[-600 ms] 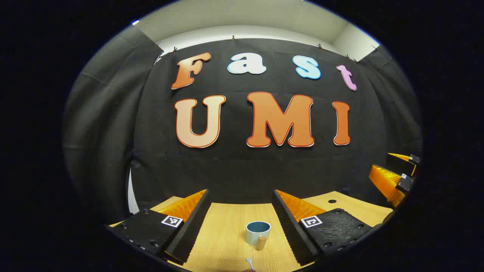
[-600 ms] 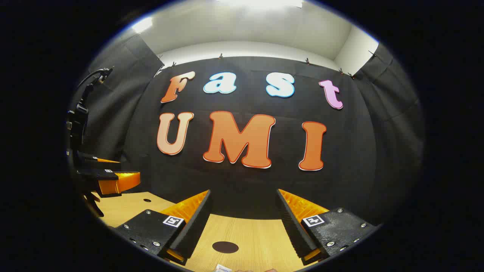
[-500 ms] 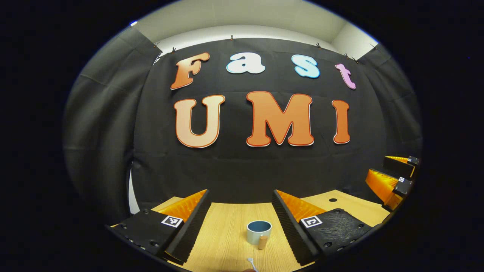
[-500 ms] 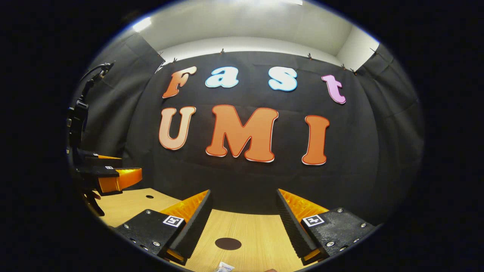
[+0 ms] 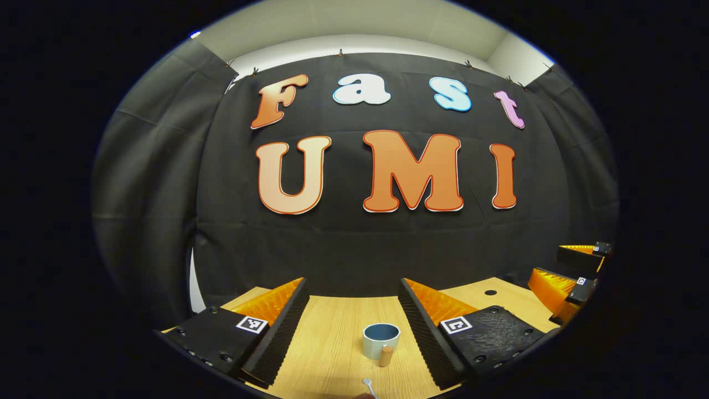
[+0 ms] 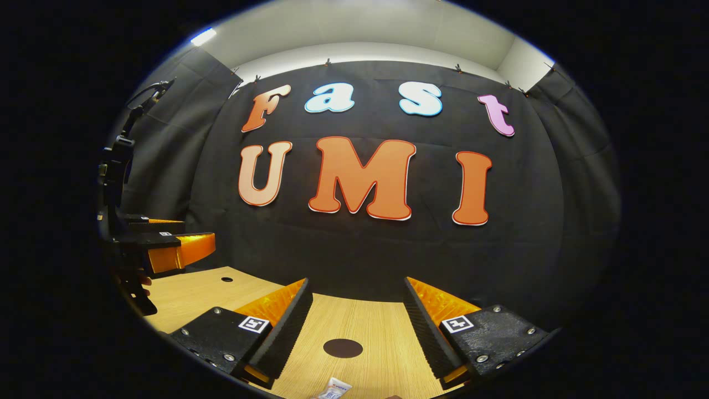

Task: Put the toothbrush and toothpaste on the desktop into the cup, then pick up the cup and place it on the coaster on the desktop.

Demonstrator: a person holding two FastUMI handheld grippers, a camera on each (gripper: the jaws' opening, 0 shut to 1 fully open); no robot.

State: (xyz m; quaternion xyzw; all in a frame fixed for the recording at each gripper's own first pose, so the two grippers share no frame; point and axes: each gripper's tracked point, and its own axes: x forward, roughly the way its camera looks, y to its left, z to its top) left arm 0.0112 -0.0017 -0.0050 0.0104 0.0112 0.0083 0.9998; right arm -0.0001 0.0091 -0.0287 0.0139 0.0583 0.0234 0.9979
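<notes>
Two grippers, both with fingers spread wide and holding nothing, poised above the worktop (image 5: 332, 338) as if lining up first picks.
Left gripper (image 5: 352, 324): aimed at the cup (image 5: 380, 340), which stands upright between its fingers' sightline, mouth free to receive; toothbrush (image 5: 368, 386) lies just nearer.
Right gripper (image 6: 357, 318): faces the coaster (image 6: 343, 348), a dark disc lying bare for the cup; toothpaste (image 6: 334, 389) lies flat nearer, at the bottom edge.
</notes>
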